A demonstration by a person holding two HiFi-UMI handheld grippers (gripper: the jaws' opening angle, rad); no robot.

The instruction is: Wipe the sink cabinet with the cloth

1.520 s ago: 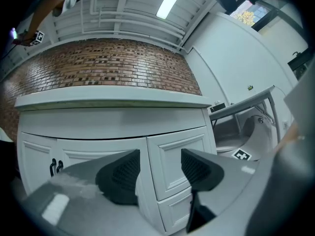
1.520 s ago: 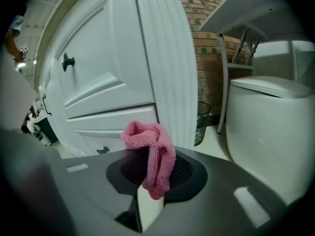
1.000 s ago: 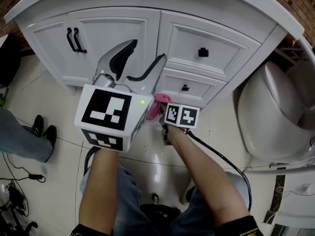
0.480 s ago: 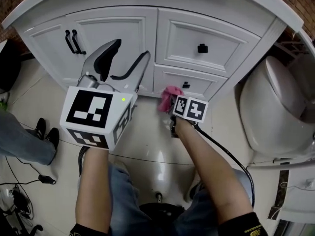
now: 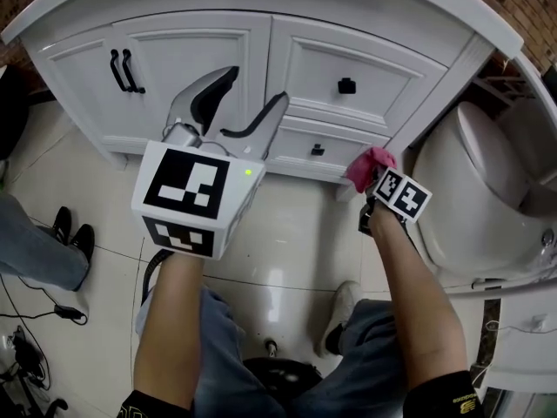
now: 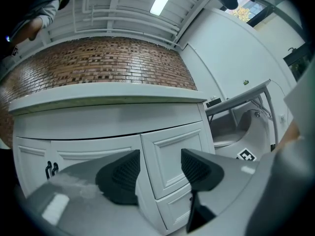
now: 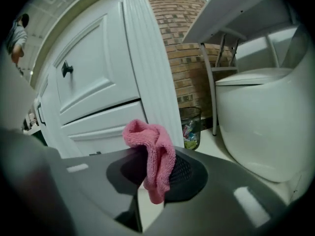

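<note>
The white sink cabinet (image 5: pixel 209 50) fills the top of the head view, with two doors at the left and two drawers at the right. My right gripper (image 5: pixel 370 171) is shut on a pink cloth (image 5: pixel 369 165) low at the cabinet's right corner post (image 7: pixel 152 77). In the right gripper view the pink cloth (image 7: pixel 152 154) hangs bunched between the jaws, just short of the lower drawer (image 7: pixel 106 127). My left gripper (image 5: pixel 242 103) is held open in front of the cabinet's middle, holding nothing; its fingers (image 6: pixel 202 168) frame a drawer front (image 6: pixel 172 156).
A white toilet (image 5: pixel 487 190) stands close to the right of the cabinet. A small glass bin (image 7: pixel 190 127) with rubbish sits between cabinet and toilet. Black shoes (image 5: pixel 74 233) and a person's trouser leg (image 5: pixel 30 251) are at the left on the tiled floor.
My right gripper has carried the pink cloth rightward along the lower drawer to the cabinet's right corner. My left gripper has shifted slightly and stays open.
</note>
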